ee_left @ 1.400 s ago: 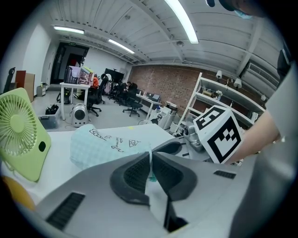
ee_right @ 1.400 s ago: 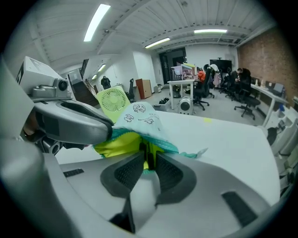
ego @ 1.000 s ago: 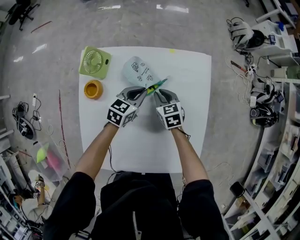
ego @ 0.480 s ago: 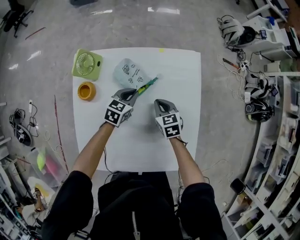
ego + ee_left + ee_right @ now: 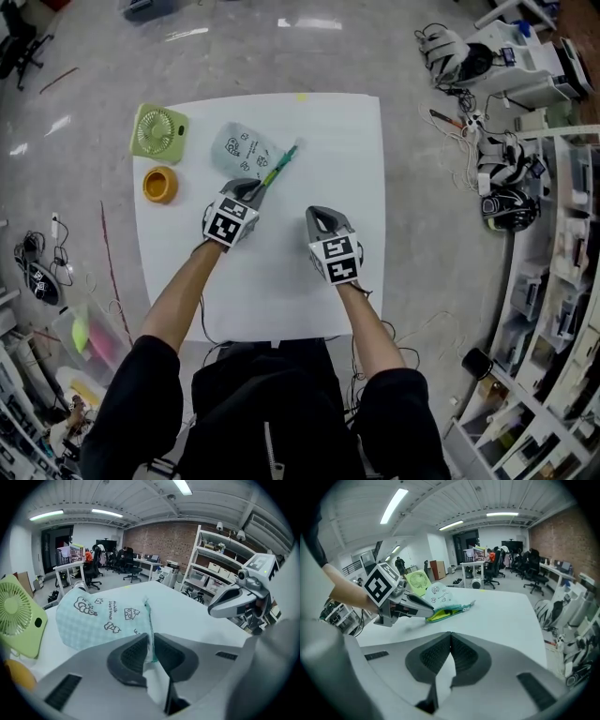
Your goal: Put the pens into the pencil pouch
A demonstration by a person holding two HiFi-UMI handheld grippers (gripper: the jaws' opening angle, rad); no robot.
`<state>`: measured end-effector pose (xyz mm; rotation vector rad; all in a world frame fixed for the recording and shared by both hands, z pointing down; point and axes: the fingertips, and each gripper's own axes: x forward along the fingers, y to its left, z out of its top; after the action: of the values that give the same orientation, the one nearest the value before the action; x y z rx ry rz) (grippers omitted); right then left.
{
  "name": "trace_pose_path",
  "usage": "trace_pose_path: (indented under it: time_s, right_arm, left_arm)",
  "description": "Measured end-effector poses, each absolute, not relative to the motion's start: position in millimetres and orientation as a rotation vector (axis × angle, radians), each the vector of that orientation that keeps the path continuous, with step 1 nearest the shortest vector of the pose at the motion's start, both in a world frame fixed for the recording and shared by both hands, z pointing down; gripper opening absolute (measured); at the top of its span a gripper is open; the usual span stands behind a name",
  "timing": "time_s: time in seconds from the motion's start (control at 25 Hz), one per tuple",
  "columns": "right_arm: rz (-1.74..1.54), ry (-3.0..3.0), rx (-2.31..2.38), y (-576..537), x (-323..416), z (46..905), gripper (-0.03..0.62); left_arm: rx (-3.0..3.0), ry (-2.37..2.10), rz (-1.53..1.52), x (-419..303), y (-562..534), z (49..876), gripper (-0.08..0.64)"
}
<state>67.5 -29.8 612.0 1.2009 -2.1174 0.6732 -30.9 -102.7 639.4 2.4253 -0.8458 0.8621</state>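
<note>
- Pinching the pouch (image 5: 239,150) (image 5: 91,618): L gripper (image 5: 255,187) (image 5: 151,646) is clamping its jaws on the teal zipper edge (image 5: 149,620) at the pouch mouth.
- Pouch is lying on the white table (image 5: 347,141), far-left part. Its mouth is gaping toward centre w/ yellow-green inside showing (image 5: 440,613). Can't tell if pens are in it.
- R gripper (image 5: 314,214) (image 5: 450,644) is pointing down at bare table, well apart from pouch. Its jaws are pressing together w/ nothing btw them.
- Green fan (image 5: 157,131) and orange ring (image 5: 159,184) are sitting near the table's left edge, beside pouch.
</note>
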Motion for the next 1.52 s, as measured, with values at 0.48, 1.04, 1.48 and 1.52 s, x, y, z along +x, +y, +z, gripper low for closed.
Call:
trace_pose_path:
  time_s: [0.48, 1.04, 1.48, 1.52]
  right_arm:
    - [0.635, -2.135, 1.226, -16.8, 82.6, 588.6, 0.009]
    - [0.553, -2.253, 1.293, -19.8, 90.5, 524.9, 0.009]
    - [0.436, -2.355, 1.376, -33.3, 85.7, 459.8, 0.009]
    - [0.416, -2.363, 1.383, -33.1, 86.6, 452.9, 0.009]
  left_arm:
    - [2.505, -0.913, 0.886, -26.4, -97.3, 612.7, 0.092]
    - [2.506, -1.208, 0.625, -83.0, -64.4, 501.5, 0.072]
    - [2.515, -1.436, 0.347, -130.0, -44.9, 411.3, 0.028]
    - [2.524, -1.429, 0.328, -129.8, -43.6, 406.1, 0.028]
